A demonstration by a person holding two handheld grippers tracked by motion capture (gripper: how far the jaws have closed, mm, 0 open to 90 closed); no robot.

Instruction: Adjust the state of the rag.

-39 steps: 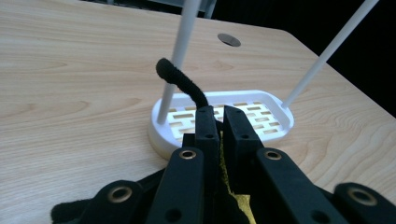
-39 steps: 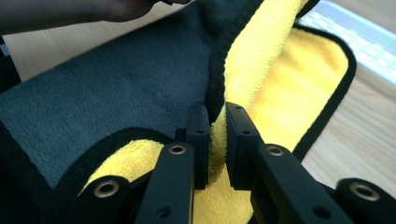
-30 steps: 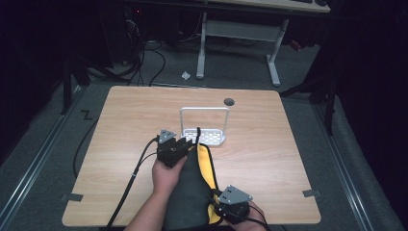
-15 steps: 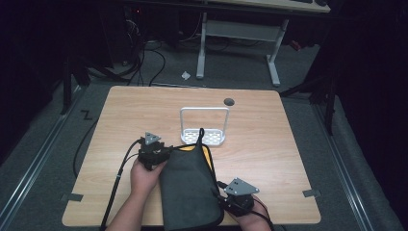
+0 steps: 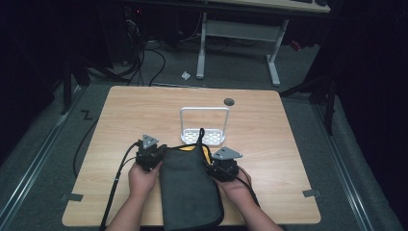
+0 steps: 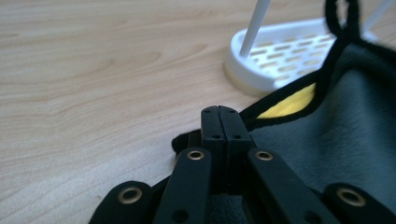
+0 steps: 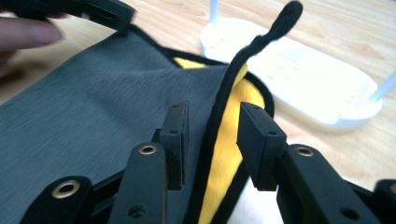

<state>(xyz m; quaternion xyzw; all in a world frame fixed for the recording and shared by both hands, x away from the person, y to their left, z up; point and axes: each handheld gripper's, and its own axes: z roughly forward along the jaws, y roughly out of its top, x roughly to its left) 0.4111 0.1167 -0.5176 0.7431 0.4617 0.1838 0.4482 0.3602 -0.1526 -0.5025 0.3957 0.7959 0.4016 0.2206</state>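
A pale wooden counter [image 5: 125, 110] is seen from above, and on its near half a dark grey cloth pouch [image 5: 190, 192] is laid lengthwise, between the two hands. The pouch is edged in black piping, a bright yellow lining [image 7: 224, 140] is shown at its open far mouth, and a black loop [image 7: 280, 21] is raised from that rim. Just beyond the mouth, a white slotted rack [image 5: 204, 126] is stood. The left tongs [image 6: 219, 122] have just been closing and are pressed shut on the pouch's left edge. The right tongs [image 7: 210, 126] are held apart, with the piped right edge between them, unpinched.
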